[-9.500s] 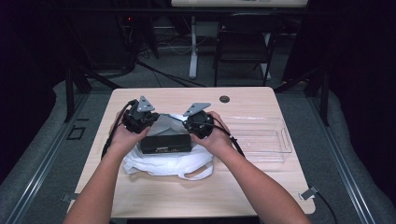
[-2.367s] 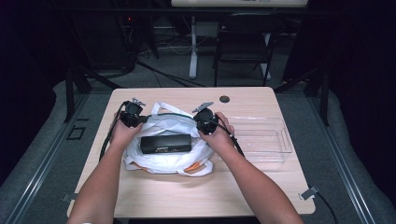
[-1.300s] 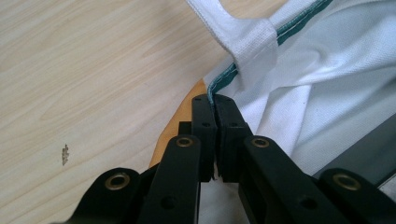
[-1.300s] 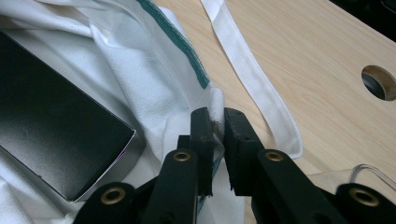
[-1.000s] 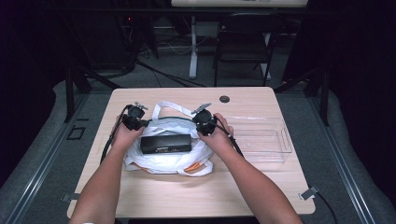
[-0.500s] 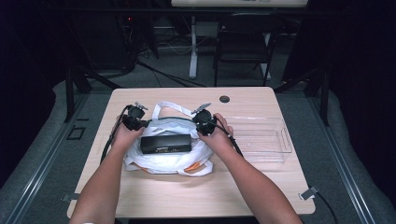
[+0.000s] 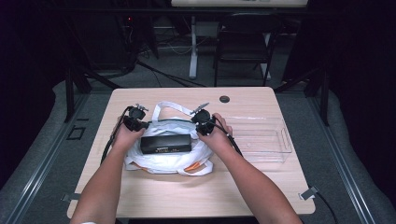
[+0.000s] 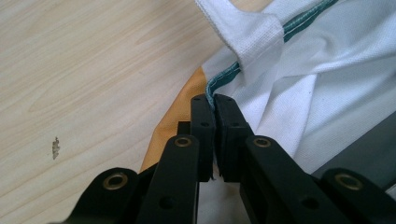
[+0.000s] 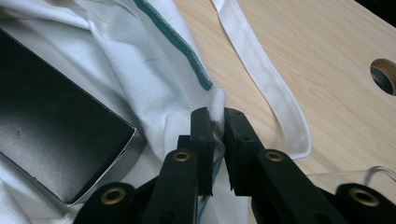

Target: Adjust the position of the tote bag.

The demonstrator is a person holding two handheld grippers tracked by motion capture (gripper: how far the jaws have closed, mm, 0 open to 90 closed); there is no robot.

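Item: white cloth tote bag with green-stitched rim (image 7: 168, 156), mid-table, black rectangular box (image 7: 166, 143) lying in its mouth. Left gripper (image 8: 214, 100) and right gripper (image 9: 215, 114) each pinch the rim fabric. Advice: pull both edges evenly outward, then over the box. Bag's interior and orange patch (image 8: 175, 119): indistinct.
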